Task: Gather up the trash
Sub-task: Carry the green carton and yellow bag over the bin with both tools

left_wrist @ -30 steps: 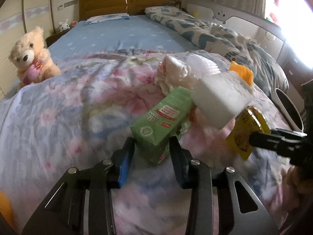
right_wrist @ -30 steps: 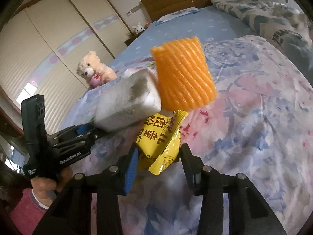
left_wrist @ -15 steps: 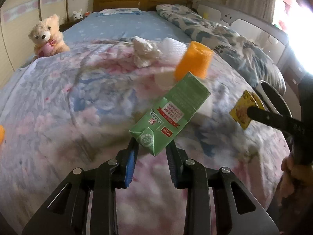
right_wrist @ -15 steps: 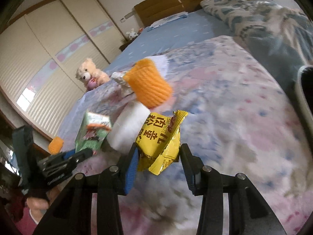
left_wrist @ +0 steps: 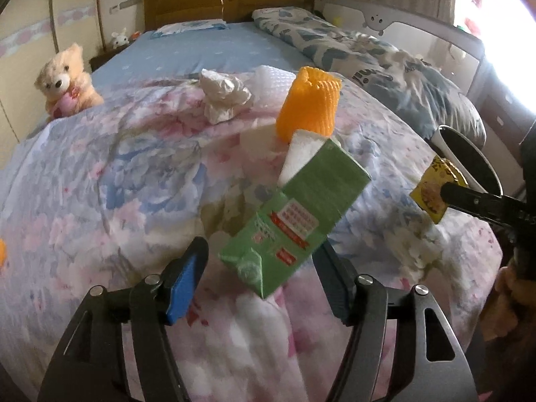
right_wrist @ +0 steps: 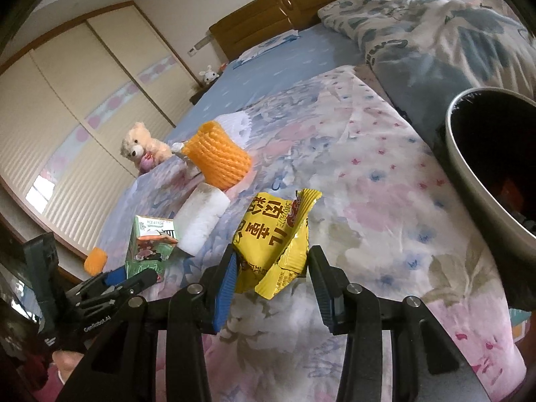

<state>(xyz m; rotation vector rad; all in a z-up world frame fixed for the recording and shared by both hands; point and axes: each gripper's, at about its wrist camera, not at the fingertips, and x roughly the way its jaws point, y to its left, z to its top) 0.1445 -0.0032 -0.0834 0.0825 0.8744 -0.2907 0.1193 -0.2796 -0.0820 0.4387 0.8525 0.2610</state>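
Floral quilt (left_wrist: 110, 181) covers bed; wardrobe (right_wrist: 77, 107) beside.

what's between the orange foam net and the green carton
A white foam block lies between the orange foam net and the green carton, clearest in the right wrist view.

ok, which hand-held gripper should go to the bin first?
Right. The right hand-held gripper is shut on the yellow snack packet, with the bin mouth just beside it. The left hand-held gripper stands open around the green carton, farther off.
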